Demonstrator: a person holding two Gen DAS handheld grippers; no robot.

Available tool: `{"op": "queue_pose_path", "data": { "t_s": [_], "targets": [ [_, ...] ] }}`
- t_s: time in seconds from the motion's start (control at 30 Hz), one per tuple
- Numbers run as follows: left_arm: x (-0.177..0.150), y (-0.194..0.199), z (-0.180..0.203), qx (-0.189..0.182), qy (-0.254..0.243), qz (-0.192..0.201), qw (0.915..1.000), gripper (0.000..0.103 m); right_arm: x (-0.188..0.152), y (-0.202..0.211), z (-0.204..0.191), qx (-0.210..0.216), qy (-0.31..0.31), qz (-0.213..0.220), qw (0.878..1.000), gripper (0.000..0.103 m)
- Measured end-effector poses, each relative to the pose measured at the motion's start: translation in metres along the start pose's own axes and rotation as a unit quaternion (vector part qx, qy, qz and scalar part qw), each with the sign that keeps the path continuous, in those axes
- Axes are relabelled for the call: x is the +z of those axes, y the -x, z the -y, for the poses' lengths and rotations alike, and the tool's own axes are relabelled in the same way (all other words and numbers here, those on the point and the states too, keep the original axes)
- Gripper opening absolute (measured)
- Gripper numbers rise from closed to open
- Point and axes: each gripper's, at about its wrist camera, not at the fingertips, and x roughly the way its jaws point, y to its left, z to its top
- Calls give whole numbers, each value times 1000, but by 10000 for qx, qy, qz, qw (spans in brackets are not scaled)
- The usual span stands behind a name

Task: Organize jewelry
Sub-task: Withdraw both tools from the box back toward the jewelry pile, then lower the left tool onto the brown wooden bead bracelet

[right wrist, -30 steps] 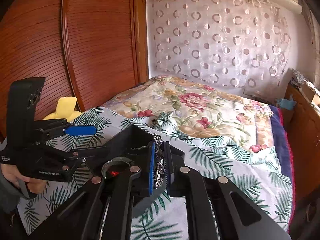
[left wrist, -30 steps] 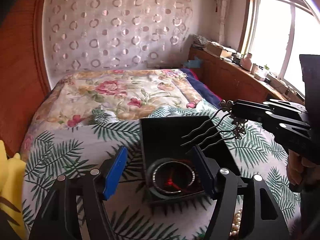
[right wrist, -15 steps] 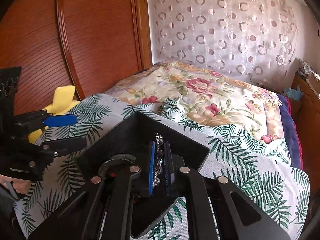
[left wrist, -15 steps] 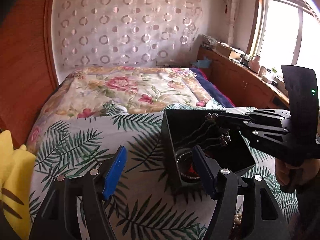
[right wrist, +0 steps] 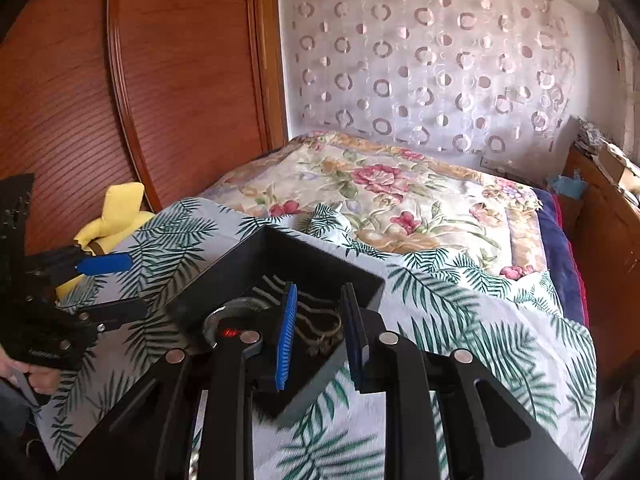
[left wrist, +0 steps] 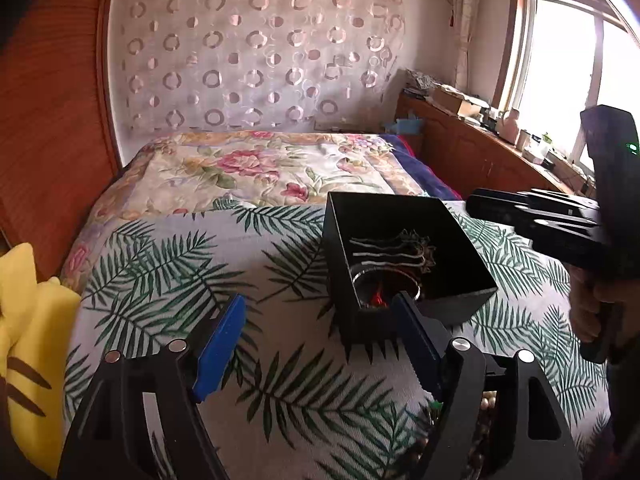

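Right now my right gripper [right wrist: 320,336] is spreading its blue pads [right wrist: 287,332], and nothing is pinched between them; they hang apart just above the black box [right wrist: 280,252]. Down in the gap I see the hair comb [right wrist: 316,320], a dark ornament with pale wavy prongs, lying loose on the box floor beside a round bangle [right wrist: 224,312] with a red glint inside it. My hand tilts the tool downward toward the box, over its near corner.

My left gripper [left wrist: 320,344] is widening too, pads far apart with only bedspread showing between them, and it holds nothing. Its right-hand pad [left wrist: 416,340] sits just at the near corner of the box [left wrist: 400,208]; I cannot tell whether it touches. That hand also slopes downward. A few pale beads [left wrist: 486,404] peek out under it. Around everything lies the palm-leaf bedspread [left wrist: 180,248], with a yellow plush toy [left wrist: 24,320] at the bed's edge.
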Motion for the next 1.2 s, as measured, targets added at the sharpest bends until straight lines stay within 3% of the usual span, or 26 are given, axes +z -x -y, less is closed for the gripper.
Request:
{"op": "queue_pose_path", "data": {
  "t_s": [0.13, 0.27, 0.73, 0.8, 0.87, 0.9, 1.07, 1.2],
  "targets": [
    [-12, 10, 1, 82, 9, 19, 10000, 88, -24, 25, -5, -28, -12, 14, 10000, 25],
    [-31, 18, 0, 145, 24, -34, 9999, 94, -52, 45, -11, -77, -42, -39, 10000, 26],
    [-83, 37, 7, 72, 43, -329, 9994, 94, -122, 77, -21, -132, -412, -281, 9987, 27],
    [-87, 41, 10, 44, 49, -324, 9995, 94, -133, 79, -24, -124, -475, -322, 9983, 37],
    [-89, 44, 12, -37, 62, -324, 9994, 94, -141, 80, -26, -118, -515, -369, 9979, 38],
    [-90, 46, 13, -75, 76, -328, 9994, 93, -146, 81, -28, -115, -539, -397, 9977, 38],
    [-97, 45, 17, -292, 48, -463, 9985, 70, -159, 82, -32, -145, -629, -495, 9967, 39],
    [-97, 40, 24, -340, 6, -580, 9977, 61, -168, 81, -37, -71, -725, -563, 9957, 39]
  ]
}}
